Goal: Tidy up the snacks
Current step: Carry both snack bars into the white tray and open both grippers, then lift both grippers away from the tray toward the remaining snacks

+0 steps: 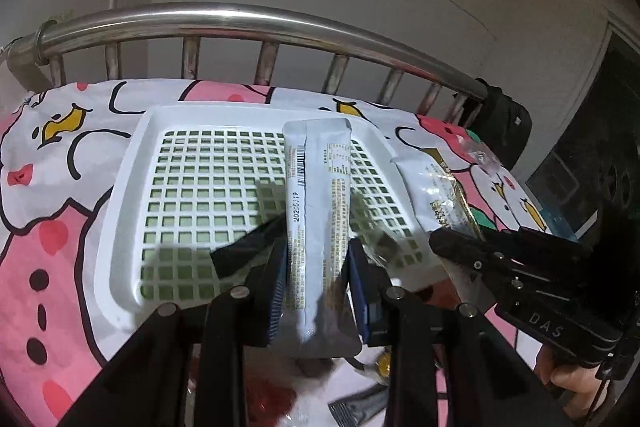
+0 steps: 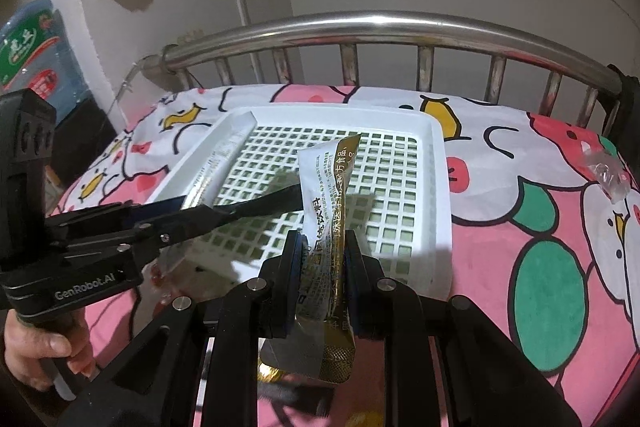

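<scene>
A white lattice basket [image 1: 120,211] [image 2: 440,195] lies on the cartoon-print bedsheet. My left gripper [image 1: 318,267] is shut on a grey snack packet [image 1: 318,187] and holds it lengthwise above the basket's right half. That gripper and packet [image 2: 224,163] show at the left in the right wrist view. My right gripper [image 2: 322,259] is shut on a white and gold snack packet [image 2: 326,187], held upright above the basket's near edge. In the left wrist view this packet [image 1: 436,187] and the right gripper [image 1: 460,243] show to the right of the basket.
A steel bed rail [image 1: 240,23] [image 2: 380,27] runs behind the basket. A crumpled clear wrapper [image 2: 608,167] lies on the sheet at the right. More wrappers [image 1: 360,407] lie on the sheet below my left gripper. A water jug [image 2: 32,55] stands at the far left.
</scene>
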### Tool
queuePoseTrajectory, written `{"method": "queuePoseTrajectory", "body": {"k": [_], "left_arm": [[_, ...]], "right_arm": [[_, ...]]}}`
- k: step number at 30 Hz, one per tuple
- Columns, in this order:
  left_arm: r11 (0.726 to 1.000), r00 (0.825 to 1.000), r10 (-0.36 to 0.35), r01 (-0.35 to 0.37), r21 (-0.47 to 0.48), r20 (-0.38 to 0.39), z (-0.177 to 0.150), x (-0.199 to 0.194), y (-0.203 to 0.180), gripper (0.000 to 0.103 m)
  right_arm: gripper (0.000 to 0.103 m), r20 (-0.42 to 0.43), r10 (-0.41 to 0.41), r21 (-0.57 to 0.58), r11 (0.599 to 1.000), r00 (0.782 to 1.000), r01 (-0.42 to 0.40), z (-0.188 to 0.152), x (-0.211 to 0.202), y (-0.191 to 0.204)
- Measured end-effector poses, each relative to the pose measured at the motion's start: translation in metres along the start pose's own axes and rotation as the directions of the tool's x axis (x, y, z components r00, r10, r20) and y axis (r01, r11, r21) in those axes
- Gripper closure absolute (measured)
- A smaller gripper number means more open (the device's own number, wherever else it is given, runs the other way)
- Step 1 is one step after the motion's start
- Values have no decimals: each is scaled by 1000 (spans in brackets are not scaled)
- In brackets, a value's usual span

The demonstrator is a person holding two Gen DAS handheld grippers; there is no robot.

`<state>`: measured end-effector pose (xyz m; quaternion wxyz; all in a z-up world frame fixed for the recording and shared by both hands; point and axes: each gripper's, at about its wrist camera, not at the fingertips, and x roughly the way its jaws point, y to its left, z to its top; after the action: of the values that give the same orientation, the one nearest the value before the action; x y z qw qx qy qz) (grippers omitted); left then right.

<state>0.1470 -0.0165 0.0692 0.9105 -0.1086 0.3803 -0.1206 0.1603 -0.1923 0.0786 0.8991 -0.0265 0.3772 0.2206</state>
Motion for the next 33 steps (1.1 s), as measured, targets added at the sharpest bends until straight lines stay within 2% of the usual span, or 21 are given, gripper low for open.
{"method": "queuePoseTrajectory", "body": {"k": [12, 23, 25, 26, 27, 28, 29, 30, 32, 33], "left_arm": [[998, 997, 66, -67, -18, -30, 16, 32, 21, 72], [993, 993, 102, -105, -46, -64, 10, 56, 32, 71], [993, 993, 101, -105, -56, -58, 10, 55, 34, 65], [993, 994, 93, -96, -63, -55, 10, 54, 34, 51], [994, 995, 87, -90, -69, -43, 11, 51, 35, 42], [993, 996, 89, -91, -73, -27, 11, 47, 34, 27], [992, 996, 94, -94, -78, -6, 12, 41, 34, 21], [992, 995, 95, -93, -84, 20, 12, 34, 33, 20], [993, 995, 85, -80, -89, 49, 15, 21, 32, 14], [993, 994, 83, -78, -90, 64, 15, 14, 31, 12]], "right_arm": [[84, -69, -26, 56, 998, 997, 29, 18, 48, -18], [83, -127, -50, 70, 996, 991, 59, 13, 77, -26], [80, -116, -42, 67, 996, 992, 50, 14, 74, -26], [76, -104, -38, 63, 997, 994, 44, 14, 72, -25], [67, -90, -37, 59, 997, 995, 42, 14, 67, -25], [63, -74, -43, 60, 997, 996, 48, 15, 62, -24], [50, -56, -51, 64, 996, 997, 54, 15, 57, -25], [28, -30, -60, 69, 996, 998, 62, 15, 49, -25], [11, 32, -89, 78, 993, 996, 86, 13, 31, -26], [10, 54, -94, 79, 993, 994, 89, 12, 23, -25]]}}
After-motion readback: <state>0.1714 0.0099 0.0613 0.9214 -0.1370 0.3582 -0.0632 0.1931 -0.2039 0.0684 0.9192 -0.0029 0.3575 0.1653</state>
